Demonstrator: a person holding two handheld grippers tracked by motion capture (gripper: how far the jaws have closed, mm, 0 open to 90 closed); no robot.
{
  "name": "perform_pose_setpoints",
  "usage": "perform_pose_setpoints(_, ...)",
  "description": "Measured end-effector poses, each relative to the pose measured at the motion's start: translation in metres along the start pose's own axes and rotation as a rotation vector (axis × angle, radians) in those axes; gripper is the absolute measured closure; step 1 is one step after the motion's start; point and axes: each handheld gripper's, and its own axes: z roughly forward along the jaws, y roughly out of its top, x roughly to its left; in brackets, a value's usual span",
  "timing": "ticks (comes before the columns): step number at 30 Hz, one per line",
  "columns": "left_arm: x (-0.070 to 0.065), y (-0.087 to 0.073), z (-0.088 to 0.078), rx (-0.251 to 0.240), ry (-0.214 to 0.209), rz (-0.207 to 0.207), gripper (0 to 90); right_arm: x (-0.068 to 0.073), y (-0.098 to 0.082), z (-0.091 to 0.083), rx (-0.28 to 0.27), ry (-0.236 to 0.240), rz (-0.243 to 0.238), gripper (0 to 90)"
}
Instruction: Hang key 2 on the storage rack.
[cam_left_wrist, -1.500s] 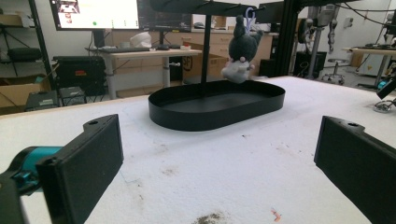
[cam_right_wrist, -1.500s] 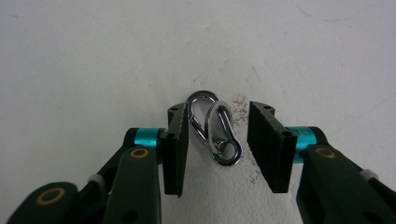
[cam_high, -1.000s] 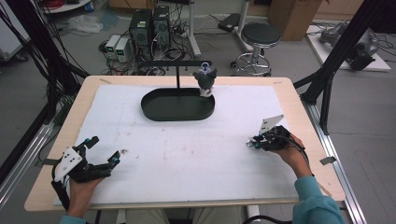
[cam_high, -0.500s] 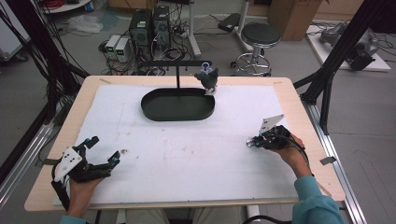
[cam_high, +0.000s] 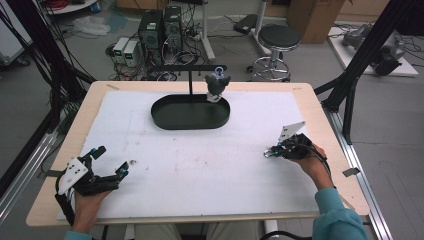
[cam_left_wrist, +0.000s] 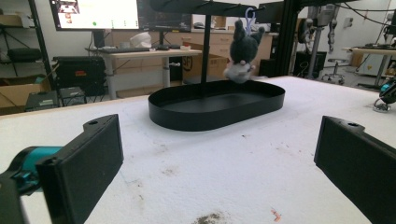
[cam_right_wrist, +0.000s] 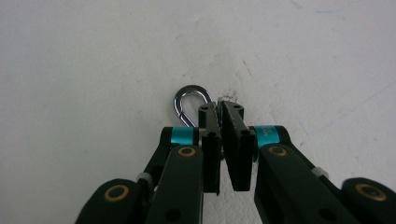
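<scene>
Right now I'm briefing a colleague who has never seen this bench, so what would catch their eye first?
Probably the black oval tray at the table's far middle, with a grey plush toy hanging from the stand's bar above its right end. Next, the right gripper near the right edge, whose jaws have just been closing on a silver carabiner lying on the white mat. The left gripper rests near the front left corner, jaws wide apart.

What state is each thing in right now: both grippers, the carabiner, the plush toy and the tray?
Left gripper: open, nothing between its jaws.
Right gripper: has just been closing, shut on the carabiner.
Carabiner: pinched, lying on the table.
Plush toy: hanging from the stand.
Tray: empty.
</scene>
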Motion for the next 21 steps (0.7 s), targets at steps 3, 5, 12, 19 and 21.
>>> perform_pose_setpoints(3, 0.000, 0.000, 0.000, 0.000, 0.001, -0.001, 1.7, 0.000, 0.000, 0.000, 0.001, -0.004, 0.006, 87.3)
perform_pose_setpoints(5, 0.000, 0.000, 0.000, 0.000, 0.000, -0.001, 1.7, -0.002, -0.001, 0.000, -0.006, -0.001, 0.018, 87.7)
perform_pose_setpoints(12, 0.000, 0.000, 0.000, 0.003, 0.004, 0.000, 1.7, -0.004, -0.001, -0.002, -0.036, 0.006, 0.056, 88.4)
perform_pose_setpoints(19, 0.000, 0.001, 0.002, 0.011, 0.006, 0.001, 1.7, -0.004, 0.001, -0.009, -0.144, 0.029, 0.102, 88.5)
perform_pose_setpoints(21, 0.000, 0.001, 0.003, 0.023, 0.005, -0.002, 1.7, -0.003, 0.002, -0.012, -0.184, 0.052, 0.107, 88.5)
